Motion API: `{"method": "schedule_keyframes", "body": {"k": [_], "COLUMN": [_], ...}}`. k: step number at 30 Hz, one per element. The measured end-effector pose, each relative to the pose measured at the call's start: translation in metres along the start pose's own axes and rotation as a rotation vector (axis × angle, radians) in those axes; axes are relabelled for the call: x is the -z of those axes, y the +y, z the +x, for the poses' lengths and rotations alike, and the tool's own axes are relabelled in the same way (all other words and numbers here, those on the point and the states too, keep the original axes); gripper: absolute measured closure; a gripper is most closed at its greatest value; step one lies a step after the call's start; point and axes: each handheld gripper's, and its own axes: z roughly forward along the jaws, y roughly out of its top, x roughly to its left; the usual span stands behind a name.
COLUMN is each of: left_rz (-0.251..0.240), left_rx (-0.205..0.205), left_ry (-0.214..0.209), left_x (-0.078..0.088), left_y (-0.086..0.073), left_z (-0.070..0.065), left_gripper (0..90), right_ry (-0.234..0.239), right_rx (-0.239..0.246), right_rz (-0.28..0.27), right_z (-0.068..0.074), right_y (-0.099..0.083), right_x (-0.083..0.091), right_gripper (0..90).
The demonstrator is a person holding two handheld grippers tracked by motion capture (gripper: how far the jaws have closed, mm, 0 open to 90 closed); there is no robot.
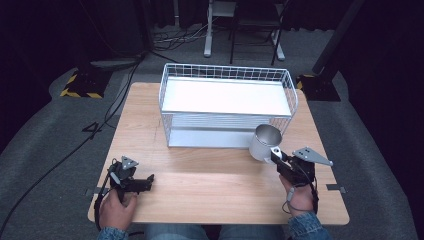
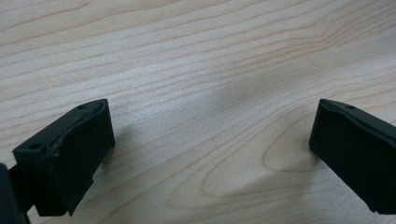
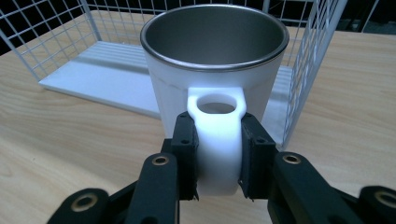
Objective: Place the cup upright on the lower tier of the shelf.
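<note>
Clearly the white mug (image 3: 212, 70), steel-lined with a bright metal rim, is the thing in hand: the right gripper (image 3: 218, 156) has its jaws closed on the mug's white handle (image 3: 218, 140), one pad on each flat side. In the high view the mug (image 1: 263, 142) sits at the near right corner of the white wire basket (image 1: 227, 102), tilted toward the person, and I cannot tell whether its base touches the desk (image 1: 200, 185) or is lifted clear.

The grip is the weak point, as I judge it. A handle pinched on two smooth faces lets the mug pivot about the pads, so its weight could swing it down or twist it out if the hand turns quickly. The basket's wire wall (image 3: 308, 70) stands just beside the mug on the right of the right gripper view; a careless lift or sideways move could knock the rim against the wires, jar the grip, or shove the light basket along the desk.

The left gripper (image 1: 131, 180) rests near the desk's near left corner, well apart from all this, its jaws spread wide with nothing between them but bare wood (image 2: 210, 116).

That desk is pale wood-grain laminate. The basket on its far half holds a white shelf board (image 1: 225, 96). Around it lies grey carpet, black cables (image 1: 60, 160) trailing off to the left, yellow-and-black striped stand bases (image 1: 80, 85), dark curtains, and white furniture legs (image 1: 207, 35) at the far side.
</note>
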Motion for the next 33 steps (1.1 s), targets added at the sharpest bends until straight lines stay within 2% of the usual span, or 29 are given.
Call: {"method": "schedule_keyframes", "body": {"k": [9,12,17,18,20,23,28,33], "left_rz": [0.0,0.0,0.0,0.0,0.0,0.0,0.0,0.0], "left_rx": [0.001,0.0,0.0,0.0,0.0,0.0,0.0,0.0], "left_ry": [0.0,0.0,0.0,0.0,0.0,0.0,0.0,0.0], "left_x": [0.0,0.0,0.0,0.0,0.0,0.0,0.0,0.0], "left_y": [0.0,0.0,0.0,0.0,0.0,0.0,0.0,0.0], "left_z": [0.0,0.0,0.0,0.0,0.0,0.0,0.0,0.0], "left_gripper": [0.3,0.3,0.3,0.3,0.3,0.3,0.3,0.3], "right_ry": [-0.031,-0.05,-0.053,-0.063,-0.073,-0.072,-0.079,-0.096], "right_rx": [0.009,0.019,0.026,0.042,0.046,0.033,-0.005,0.002], "right_rz": [-0.024,-0.026,-0.042,-0.05,-0.048,-0.047,-0.074,-0.076], "right_z": [-0.002,-0.004,-0.005,-0.005,-0.005,-0.006,-0.011,-0.011], "right_y": [0.021,0.028,0.033,0.035,0.037,0.039,0.04,0.04], "right_x": [-0.02,-0.033,-0.044,-0.051,-0.058,-0.065,-0.082,-0.093], "right_gripper": [71.6,71.5,71.6,71.5,71.5,71.5,71.5,71.5]}}
